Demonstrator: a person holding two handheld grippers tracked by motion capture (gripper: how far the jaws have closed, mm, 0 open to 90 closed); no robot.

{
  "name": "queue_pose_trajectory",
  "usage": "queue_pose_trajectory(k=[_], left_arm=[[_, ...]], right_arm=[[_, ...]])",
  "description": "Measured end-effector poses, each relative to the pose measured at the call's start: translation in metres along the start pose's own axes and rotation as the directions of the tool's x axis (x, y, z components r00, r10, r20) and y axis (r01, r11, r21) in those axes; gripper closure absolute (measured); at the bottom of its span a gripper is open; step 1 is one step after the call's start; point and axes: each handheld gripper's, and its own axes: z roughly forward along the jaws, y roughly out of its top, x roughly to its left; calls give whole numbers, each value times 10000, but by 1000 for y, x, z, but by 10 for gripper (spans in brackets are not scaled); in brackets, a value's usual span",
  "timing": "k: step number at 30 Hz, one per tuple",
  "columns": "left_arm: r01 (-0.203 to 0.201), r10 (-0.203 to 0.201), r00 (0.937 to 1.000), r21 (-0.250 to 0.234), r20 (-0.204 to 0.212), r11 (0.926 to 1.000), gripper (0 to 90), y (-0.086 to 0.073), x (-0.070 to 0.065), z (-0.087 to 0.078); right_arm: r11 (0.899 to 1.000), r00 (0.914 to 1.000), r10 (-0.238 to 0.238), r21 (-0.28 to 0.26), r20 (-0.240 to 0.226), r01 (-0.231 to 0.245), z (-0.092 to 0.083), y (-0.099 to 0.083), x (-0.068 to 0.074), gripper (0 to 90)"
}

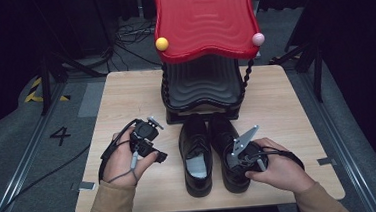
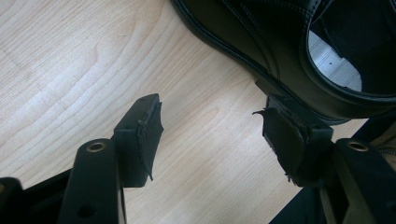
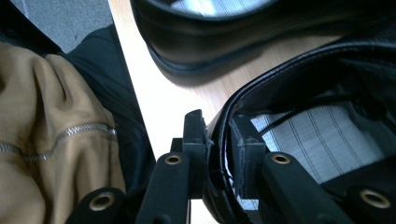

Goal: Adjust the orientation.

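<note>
The right claw (image 3: 218,140) is clenched on the heel collar of the right shoe (image 1: 227,148), standing beside its mate on the bench (image 1: 125,98): stiff, smooth, likely slippery leather, best pinched at that rim; left claw (image 2: 210,133) spread empty.

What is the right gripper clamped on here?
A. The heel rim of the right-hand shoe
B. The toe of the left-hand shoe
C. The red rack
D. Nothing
A: in the right gripper view the right gripper has one jaw inside and one outside the heel rim of the right-hand shoe.
</note>
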Motion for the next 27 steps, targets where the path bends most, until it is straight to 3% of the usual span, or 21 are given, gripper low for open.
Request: queue_pose_trajectory(k=[6, 14, 23, 27], left_arm=[[44, -43, 10000, -41, 52, 10000, 383, 0, 1, 0], [34, -34, 10000, -81, 10, 10000, 380, -1, 2, -1], [-64, 62, 9998, -103, -167, 9999, 372, -5, 7, -4], [-133, 133, 9999, -36, -4, 9999, 378, -6, 9, -3]], right_arm=[[9998, 9997, 190, 15, -139, -190, 13, 13, 7, 755], [9991, 9991, 338, -239, -256, -344, 11, 9, 8, 653], [9940, 9956, 929, -590, 98, -922, -4, 10, 6, 602], [9909, 9924, 1179, -698, 344, -1153, -7, 14, 6, 600]])
